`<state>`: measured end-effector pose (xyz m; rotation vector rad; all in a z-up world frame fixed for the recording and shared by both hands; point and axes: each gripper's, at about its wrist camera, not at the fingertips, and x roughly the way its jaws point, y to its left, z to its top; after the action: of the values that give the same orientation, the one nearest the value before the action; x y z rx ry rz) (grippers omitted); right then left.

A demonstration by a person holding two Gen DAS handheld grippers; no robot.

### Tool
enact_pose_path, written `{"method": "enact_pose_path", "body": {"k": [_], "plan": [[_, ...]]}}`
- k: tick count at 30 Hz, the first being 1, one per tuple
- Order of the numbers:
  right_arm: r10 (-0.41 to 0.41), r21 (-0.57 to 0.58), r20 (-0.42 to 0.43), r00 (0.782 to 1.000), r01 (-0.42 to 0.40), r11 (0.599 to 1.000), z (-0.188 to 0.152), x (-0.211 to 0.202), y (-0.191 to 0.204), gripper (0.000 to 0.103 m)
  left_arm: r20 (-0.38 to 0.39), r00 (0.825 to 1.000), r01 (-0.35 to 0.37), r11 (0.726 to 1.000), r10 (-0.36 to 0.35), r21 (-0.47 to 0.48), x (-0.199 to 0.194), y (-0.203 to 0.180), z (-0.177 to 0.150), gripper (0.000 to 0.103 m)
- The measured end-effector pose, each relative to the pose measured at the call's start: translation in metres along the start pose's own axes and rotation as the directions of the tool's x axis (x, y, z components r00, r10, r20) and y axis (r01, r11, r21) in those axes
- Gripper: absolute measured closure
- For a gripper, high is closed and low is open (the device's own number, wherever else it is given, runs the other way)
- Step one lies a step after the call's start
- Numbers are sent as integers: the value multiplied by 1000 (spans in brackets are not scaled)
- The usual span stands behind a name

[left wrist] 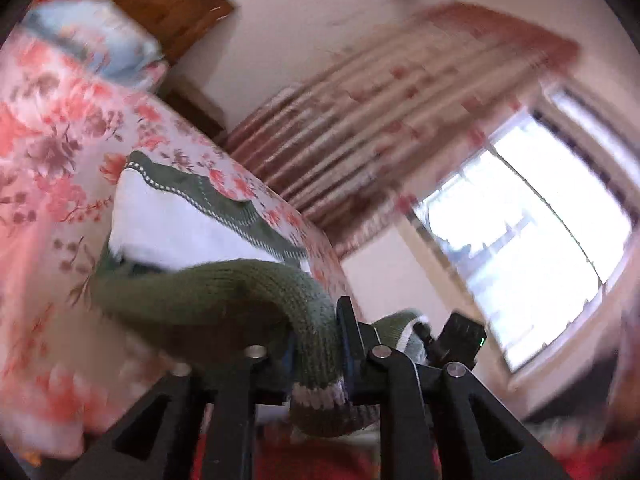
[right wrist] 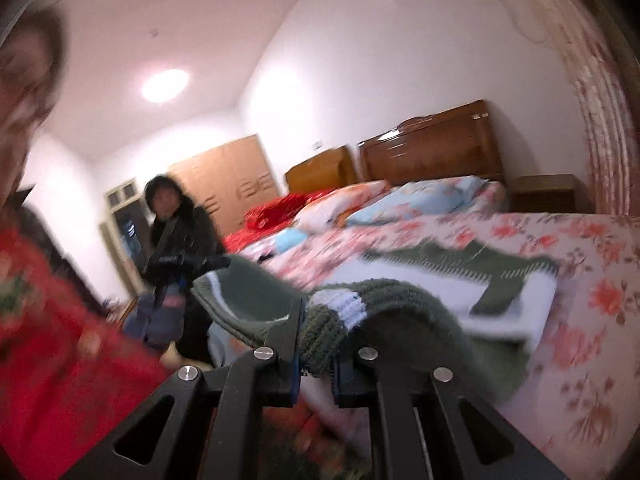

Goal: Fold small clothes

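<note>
Gripping sweater [left wrist: 208,300], left tool [left wrist: 316,360] (window [left wrist: 532,240] visible).

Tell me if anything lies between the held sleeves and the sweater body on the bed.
Nothing visible does. Each gripper, left and right, has its jaws shut on a green sleeve cuff, and the sleeves run straight to the sweater lying on the floral bed. The cover around it looks bare, though motion blur hides detail.

Blown-out window [left wrist: 532,248] glares at right; ceiling lamp [right wrist: 165,85] glows upper left; motion blur throughout, edges fisheye-bent.
</note>
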<state>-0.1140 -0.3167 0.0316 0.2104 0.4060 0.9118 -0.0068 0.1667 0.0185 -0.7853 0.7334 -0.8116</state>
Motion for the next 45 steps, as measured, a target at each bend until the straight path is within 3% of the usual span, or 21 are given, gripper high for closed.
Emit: {"method": "enact_pose_path", "body": {"k": [1,3,4,5,7,9,13,15,18,22,25,29,30,31,33,35,41,45], "plan": [[-42,25,6,999,42,999,11,8,-11,93,11,1000,-29,999,30,-37,15,8,16,2],[-154,122,11,988,152,981,32,30,-44,87,53,991,-114,990,119,-89,36,29,40,0],[-230,151,-9,973,229,962,39,43,-59,82,95,976,-185,975,197,-123,47,41,51,0],[-303,162,-52,951,308,937,43,57,-74,74,112,967,-212,967,229,-144,51,49,55,0],[-379,185,-125,917,397,899,40,76,-97,74,112,956,-249,951,272,-184,59,64,54,0],[-401,200,-174,899,431,880,27,83,-107,74,106,947,-283,945,303,-165,57,67,45,0],[-410,203,-233,882,456,867,-3,77,-113,74,101,879,-467,884,466,-19,46,65,25,0],[-429,195,-251,868,480,856,-9,76,-115,74,98,852,-520,852,514,53,49,62,21,0],[-468,170,-267,843,519,838,-1,77,-127,70,80,824,-567,807,561,165,68,59,26,0],[-496,81,-286,820,537,840,23,95,-140,69,114,785,-603,708,609,367,102,38,36,0],[-509,60,-318,800,552,831,33,113,-164,69,92,761,-614,667,643,422,128,43,49,0],[-482,96,-413,773,563,821,19,139,-201,69,22,756,-605,685,654,405,148,63,62,0],[-466,110,-422,778,554,825,15,139,-205,69,11,752,-607,685,660,403,149,64,63,0],[-457,122,-394,798,538,834,12,136,-206,69,3,752,-604,688,659,401,151,67,65,0],[-457,109,-365,811,525,844,9,129,-202,81,-9,764,-591,706,645,391,150,69,68,0],[-457,94,-331,825,511,854,4,123,-198,85,-27,772,-581,722,635,374,151,73,75,0],[-436,130,-311,845,492,861,1,120,-203,86,-82,769,-567,735,634,372,171,82,98,0],[-428,139,-312,848,486,863,1,122,-204,86,-145,779,-527,762,610,376,189,89,103,0]]}}
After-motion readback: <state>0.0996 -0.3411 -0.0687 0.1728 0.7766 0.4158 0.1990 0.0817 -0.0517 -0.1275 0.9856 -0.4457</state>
